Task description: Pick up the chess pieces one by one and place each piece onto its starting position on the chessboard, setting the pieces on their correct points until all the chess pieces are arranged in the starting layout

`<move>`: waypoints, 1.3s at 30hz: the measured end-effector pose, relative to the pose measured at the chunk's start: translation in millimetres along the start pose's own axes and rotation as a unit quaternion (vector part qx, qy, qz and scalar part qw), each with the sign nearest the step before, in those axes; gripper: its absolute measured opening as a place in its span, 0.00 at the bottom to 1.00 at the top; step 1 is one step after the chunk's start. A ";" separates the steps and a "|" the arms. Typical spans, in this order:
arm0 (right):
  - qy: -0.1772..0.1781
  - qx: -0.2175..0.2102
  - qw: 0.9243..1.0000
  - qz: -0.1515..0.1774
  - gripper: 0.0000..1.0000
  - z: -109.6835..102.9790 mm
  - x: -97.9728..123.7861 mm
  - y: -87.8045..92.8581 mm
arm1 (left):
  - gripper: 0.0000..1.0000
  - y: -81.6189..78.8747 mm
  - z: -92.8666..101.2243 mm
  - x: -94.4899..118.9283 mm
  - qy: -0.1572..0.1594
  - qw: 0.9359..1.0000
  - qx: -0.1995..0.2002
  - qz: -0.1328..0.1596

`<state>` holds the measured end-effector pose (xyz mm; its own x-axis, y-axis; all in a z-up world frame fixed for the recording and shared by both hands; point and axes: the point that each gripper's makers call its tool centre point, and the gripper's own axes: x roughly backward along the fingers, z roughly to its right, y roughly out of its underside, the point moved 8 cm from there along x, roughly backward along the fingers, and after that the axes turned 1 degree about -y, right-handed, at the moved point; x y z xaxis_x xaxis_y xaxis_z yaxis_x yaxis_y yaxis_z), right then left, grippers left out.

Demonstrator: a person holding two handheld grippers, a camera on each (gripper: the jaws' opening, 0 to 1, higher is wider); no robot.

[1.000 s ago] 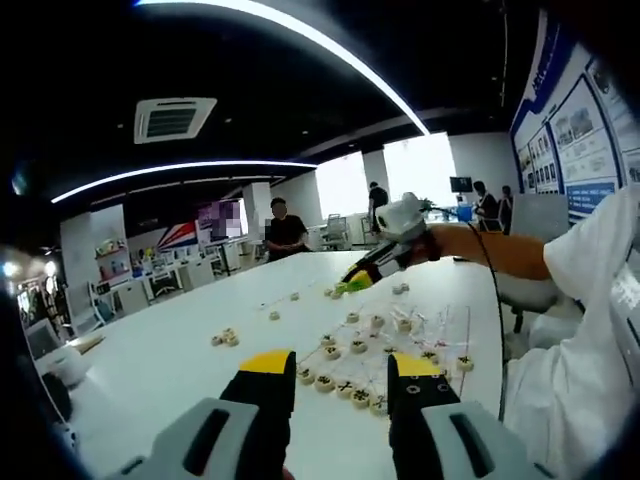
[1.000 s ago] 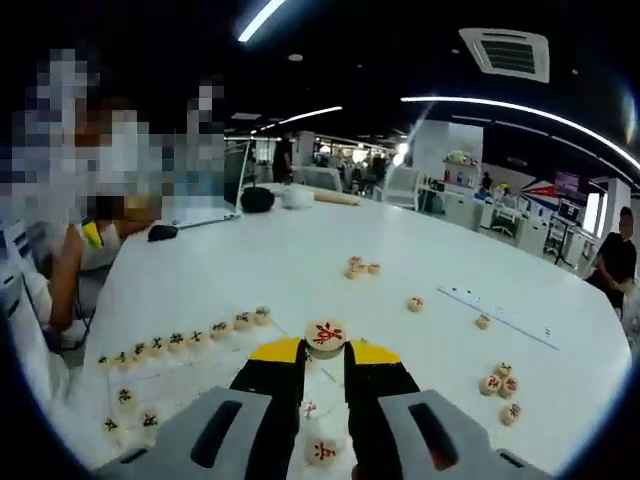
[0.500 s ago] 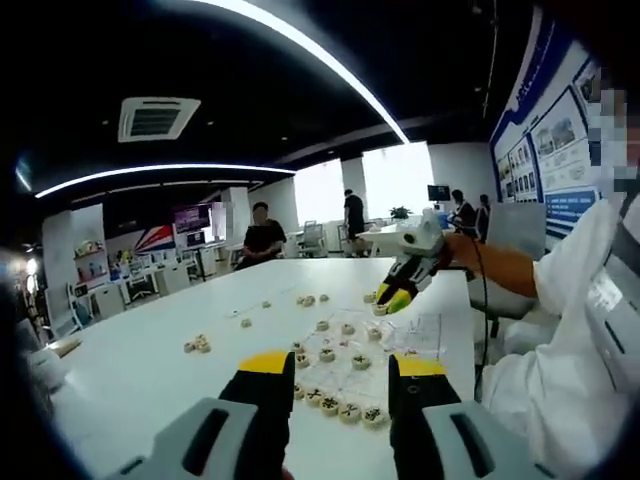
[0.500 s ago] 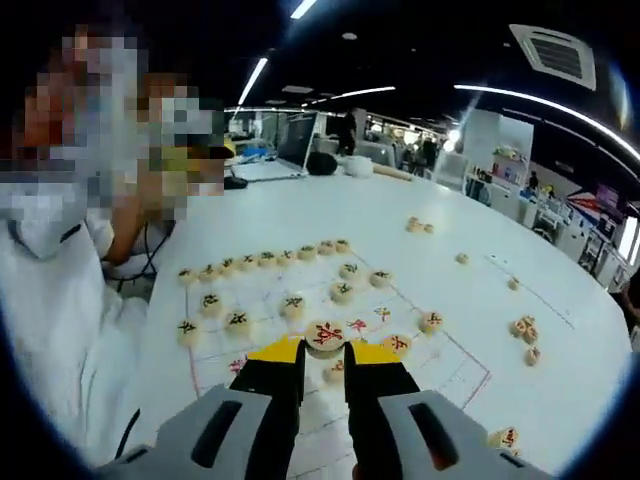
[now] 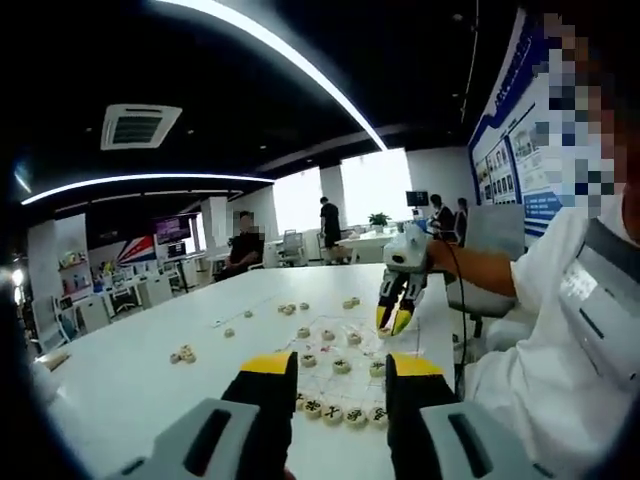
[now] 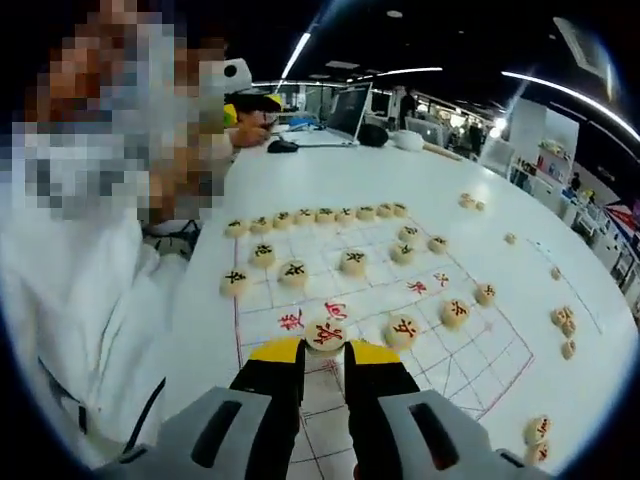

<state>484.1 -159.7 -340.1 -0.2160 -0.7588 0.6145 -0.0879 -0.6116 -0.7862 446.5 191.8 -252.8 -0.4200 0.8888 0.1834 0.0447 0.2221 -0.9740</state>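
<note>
Bench (image 6: 330, 180): white, carrying a board (image 6: 470, 365) printed with red grid lines. Right tool (image 6: 324, 349) is clamped on a red-marked piece (image 6: 326, 333), held between the yellow tips above the board's near edge in the right gripper view. A row of black-marked pieces (image 6: 318, 216) lies along the far edge of the board, with further black pieces on the next ranks, among them one (image 6: 353, 262) near the middle. Red pieces lie on the board to the right of the tool: one (image 6: 403, 329) just beside the held piece, another (image 6: 455, 311) further out. Loose pieces (image 6: 565, 322) lie off the board on the bare bench to the right. A person in a white sleeve (image 6: 90, 300) is at the left.

Left tool (image 5: 340, 366) is held above the bench with its jaws apart and nothing between them. In the left gripper view the right tool (image 5: 393, 318) hangs tips-down over the board (image 5: 335, 350). Loose pieces (image 5: 183, 354) lie on the bench (image 5: 150, 390) to the left.
</note>
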 end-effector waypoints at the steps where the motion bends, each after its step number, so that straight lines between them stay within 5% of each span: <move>1: 0.001 0.000 1.000 -0.005 0.17 0.7 0.3 1.9 | 0.37 -0.1 -0.1 -0.1 0.000 1.000 0.000 0.000; 7: -0.004 -0.034 0.999 -0.020 0.17 6.1 -0.2 13.1 | 0.37 -1.5 1.1 -0.5 0.001 1.000 -0.001 0.002; 16: -0.005 -0.016 1.000 -0.016 0.28 6.9 3.8 11.5 | 0.37 -2.3 2.6 -0.8 0.000 1.000 -0.003 0.001; 30: 0.021 -0.013 0.995 0.092 0.34 19.9 0.3 -46.7 | 0.36 -4.0 -0.3 3.0 -0.009 1.000 -0.002 0.005; 39: 0.067 -0.055 0.991 0.102 0.34 54.4 -35.0 -91.0 | 0.36 -5.6 -2.9 6.5 -0.016 1.000 -0.001 0.009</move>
<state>552.6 -89.6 -286.5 -0.3671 -0.8228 0.4338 -0.1325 -0.4153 -0.9000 446.2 197.5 -245.8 -0.4473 0.8798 0.1611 0.0542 0.2065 -0.9770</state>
